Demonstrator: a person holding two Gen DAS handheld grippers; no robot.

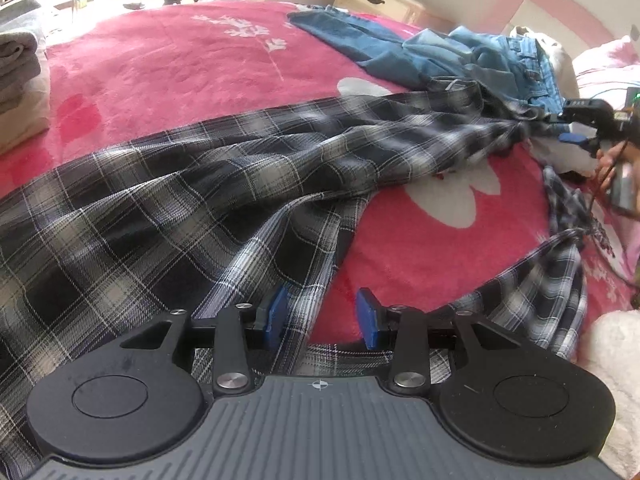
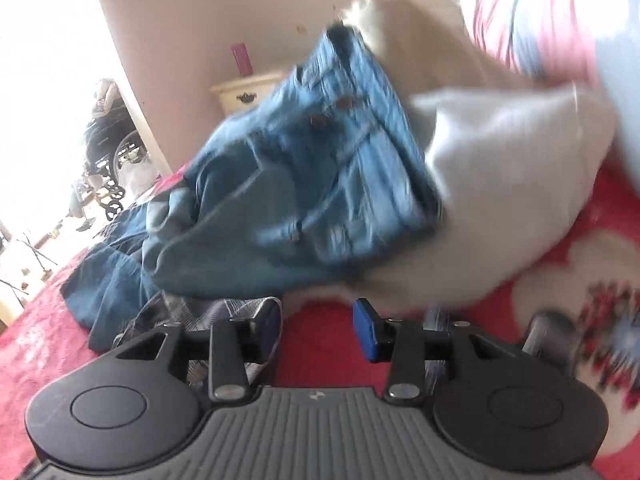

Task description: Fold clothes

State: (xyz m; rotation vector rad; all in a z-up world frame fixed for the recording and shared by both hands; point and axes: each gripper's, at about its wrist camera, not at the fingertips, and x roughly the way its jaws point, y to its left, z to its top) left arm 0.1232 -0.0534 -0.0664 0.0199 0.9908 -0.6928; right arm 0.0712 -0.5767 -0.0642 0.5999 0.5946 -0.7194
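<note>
A black, white and grey plaid shirt (image 1: 192, 200) lies spread and rumpled across the pink bedspread (image 1: 160, 68). My left gripper (image 1: 323, 320) hovers low over its near hem, jaws apart. A fold of plaid runs past the left pad (image 1: 276, 314); the right pad (image 1: 369, 318) stands over bare pink cover. At the far right my right gripper (image 1: 568, 122) is at the shirt's bunched far end. In the right wrist view, the right gripper (image 2: 320, 330) is open, with a scrap of plaid (image 2: 208, 312) draped by its left pad and red cover in the gap.
Blue jeans (image 1: 460, 52) (image 2: 304, 168) lie heaped beyond the shirt, against a white pillow (image 2: 500, 168). Folded grey towels (image 1: 18, 64) sit at the bed's left edge. A cream nightstand (image 1: 380, 0) stands behind. A person's hand (image 1: 612, 160) holds the right gripper.
</note>
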